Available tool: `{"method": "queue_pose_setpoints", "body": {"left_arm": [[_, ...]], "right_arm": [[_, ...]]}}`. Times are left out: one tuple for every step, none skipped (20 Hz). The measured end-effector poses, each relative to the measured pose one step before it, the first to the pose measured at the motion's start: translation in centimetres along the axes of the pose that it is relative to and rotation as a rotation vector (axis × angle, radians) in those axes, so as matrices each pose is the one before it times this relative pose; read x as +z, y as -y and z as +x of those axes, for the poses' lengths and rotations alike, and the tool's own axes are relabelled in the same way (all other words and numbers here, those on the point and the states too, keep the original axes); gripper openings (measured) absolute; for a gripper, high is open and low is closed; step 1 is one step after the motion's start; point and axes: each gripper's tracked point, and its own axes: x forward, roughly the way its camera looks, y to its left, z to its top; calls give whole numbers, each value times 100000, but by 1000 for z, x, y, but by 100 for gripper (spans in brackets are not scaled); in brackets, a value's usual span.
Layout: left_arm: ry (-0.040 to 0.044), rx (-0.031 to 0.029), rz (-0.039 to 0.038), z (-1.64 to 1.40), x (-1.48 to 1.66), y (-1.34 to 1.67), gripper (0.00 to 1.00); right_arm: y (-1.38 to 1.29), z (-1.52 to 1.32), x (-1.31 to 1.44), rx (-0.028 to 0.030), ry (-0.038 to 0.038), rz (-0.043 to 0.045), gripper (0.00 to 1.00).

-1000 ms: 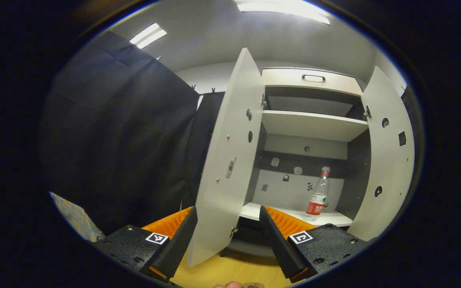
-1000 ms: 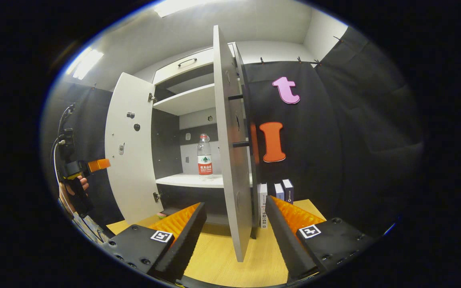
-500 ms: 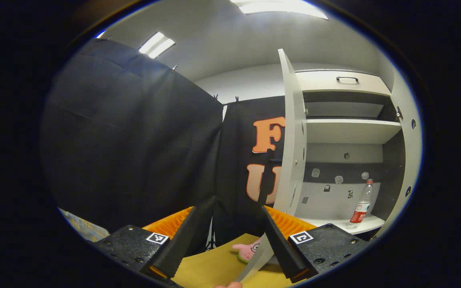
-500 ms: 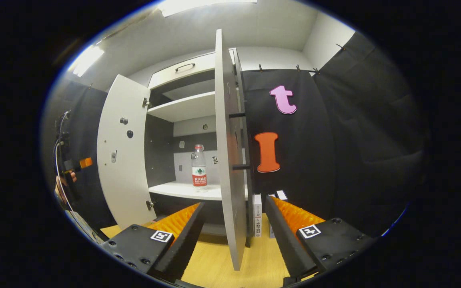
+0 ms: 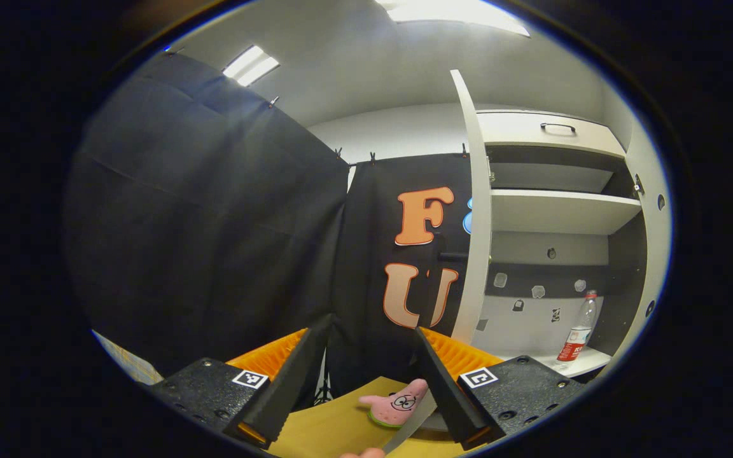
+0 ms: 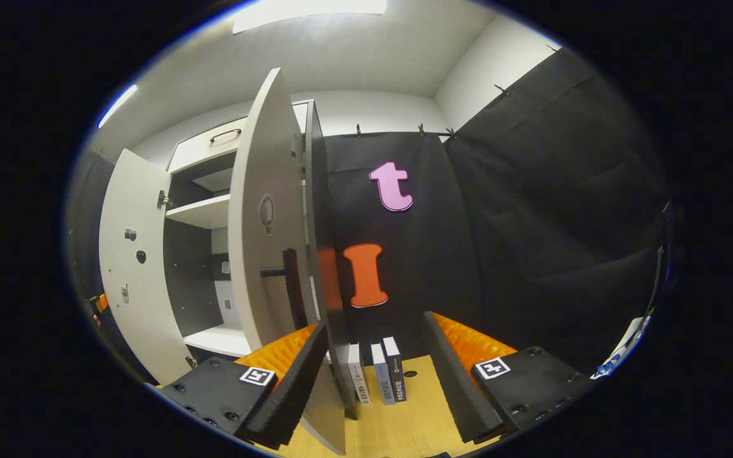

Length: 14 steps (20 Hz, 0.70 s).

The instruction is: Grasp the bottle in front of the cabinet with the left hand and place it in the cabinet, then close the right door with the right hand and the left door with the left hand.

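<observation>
left gripper view: left gripper jaws spread, empty, beside left door edge; bottle upright on cabinet lower shelf's right end | right gripper view: right gripper jaws spread, empty; right door half-open; books on table

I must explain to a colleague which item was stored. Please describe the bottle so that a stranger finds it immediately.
Find the tall pale cabinet with both doors open. On its lower white shelf, near the right side, a clear plastic bottle stands upright. Its red label and red cap distinguish it; nothing else stands on that shelf.
</observation>
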Motion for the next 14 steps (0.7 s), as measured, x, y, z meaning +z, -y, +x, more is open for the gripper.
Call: {"method": "queue_pose_setpoints", "body": {"left_arm": [[-796,-329,-1408,51,-234,33,94],[-523,-482,-1314,48,-203,67,94],[-465,-583,-1074,167,-129,-2,94],[-537,-415,-827,57,-248,56,94],[-682,-46,-841,127,-240,-51,94],[-372,-101,-749,169,-270,-90,94],[-57,-112,-626,80,-254,-10,94],[-142,-46,-409,91,-208,-29,94],[-210,-4,-12,-13,-126,-23,94],[-147,-104,94,19,-82,36,94],[118,-359,306,17,77,39,94],[83,-461,711,-47,79,-40,94],[253,-504,773,-14,151,80,94],[188,-528,704,12,113,86,92]], "right_arm": [[109,802,195,-345,432,-710,98],[-155,584,237,-250,464,-1231,98],[-62,631,58,-48,91,-1150,98],[-265,358,-30,244,-95,-695,98],[-461,268,-208,942,-185,-432,98],[-427,113,-245,925,-118,-422,98],[-232,249,-124,162,-219,-395,98],[85,93,-34,-1159,281,-968,98],[-63,-249,142,-596,1131,-357,97],[-192,54,-73,-81,-169,-697,97],[-313,60,22,451,352,-1319,97],[-267,-10,23,137,-110,-2137,97],[-187,-50,168,-175,343,-2592,97],[-201,-45,171,-194,152,-2677,97]]}}
